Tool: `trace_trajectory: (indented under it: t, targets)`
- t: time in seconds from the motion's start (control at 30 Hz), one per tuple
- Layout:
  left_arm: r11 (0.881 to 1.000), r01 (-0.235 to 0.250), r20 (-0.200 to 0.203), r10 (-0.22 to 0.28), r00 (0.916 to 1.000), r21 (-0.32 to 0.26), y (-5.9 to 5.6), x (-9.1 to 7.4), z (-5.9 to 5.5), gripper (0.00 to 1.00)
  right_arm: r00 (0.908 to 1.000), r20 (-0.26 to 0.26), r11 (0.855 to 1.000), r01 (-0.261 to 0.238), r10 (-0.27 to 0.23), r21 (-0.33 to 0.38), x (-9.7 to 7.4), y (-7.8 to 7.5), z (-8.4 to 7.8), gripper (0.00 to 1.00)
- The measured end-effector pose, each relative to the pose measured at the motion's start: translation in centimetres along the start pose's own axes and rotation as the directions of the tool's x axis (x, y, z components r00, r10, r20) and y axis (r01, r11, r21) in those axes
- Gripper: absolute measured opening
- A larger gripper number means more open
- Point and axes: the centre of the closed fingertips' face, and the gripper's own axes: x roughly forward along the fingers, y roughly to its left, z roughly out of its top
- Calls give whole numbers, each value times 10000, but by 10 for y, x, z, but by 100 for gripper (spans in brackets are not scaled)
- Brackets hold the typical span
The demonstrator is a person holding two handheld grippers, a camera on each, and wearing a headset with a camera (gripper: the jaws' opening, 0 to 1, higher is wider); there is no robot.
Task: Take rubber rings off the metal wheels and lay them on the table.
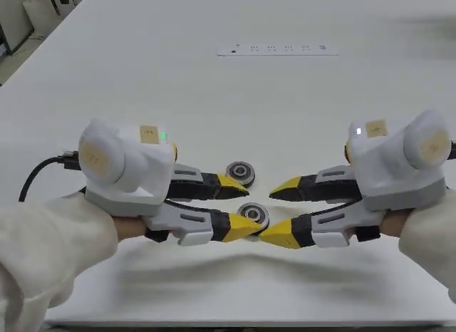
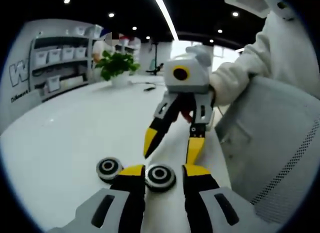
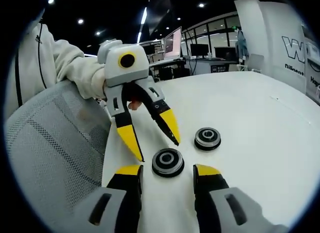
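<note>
Between the jaw tips: near wheel (image 1: pixel 253 214) lies flat on the surface (image 1: pixel 214 90), axle upright, with the dark rubber ring (image 3: pixel 155 163) on its rim. It sits in the gap of both tools at once.
Left tool (image 1: pixel 254 211): released, jaws spread. The near wheel is at its 3 o'clock in the head view and sits between its two yellow tips in the left gripper view.
Right tool (image 1: pixel 266 215): released, jaws spread. The same wheel is at its 9 o'clock, just ahead of its tips in the right gripper view.
Nearer side: judged equal. The tips of the two tools almost meet over the wheel.
Coming move: judged to need one tool clenching the metal body while the other catches the ring's edge. A flat round part has no long axis, so the approach angle is free.
Far wheel (image 1: pixel 240 172): at 12 o'clock from the near wheel, near but apart, flat, ring on.
Surface: white and plain, with a power strip (image 1: pixel 278 49) at 12 o'clock, well apart.
Room: mesh chair back (image 3: pixel 50 143) at the surface's edge; shelving (image 2: pixel 55 68) and potted plant (image 2: pixel 117 65); monitors (image 3: pixel 172 40).
</note>
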Motion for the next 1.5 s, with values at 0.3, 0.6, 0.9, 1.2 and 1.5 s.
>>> trace_trajectory:
  t: [0.3,0.6,0.9,1.2,1.5]
  targets:
    - [9997,-236,-186,235,9996,-71,4,2,-6,24,9998,-130,9998,145,-147,-137,1,-1,-1,32]
    - [9991,-410,-373,411,9985,60,9,4,-10,18,9994,-340,9995,36,-46,-314,5,0,-7,27]
    - [9963,-366,-220,384,9990,772,5,6,-12,15,9994,-319,9992,152,-164,-363,5,-4,-7,23]
    - [9927,-350,-134,368,9992,1152,4,4,-13,14,9986,-498,9976,161,-195,-677,7,-3,-10,20]
    - [9921,-384,-137,404,9991,1197,4,3,-13,14,9980,-611,9979,136,-175,-641,5,-3,-11,17]
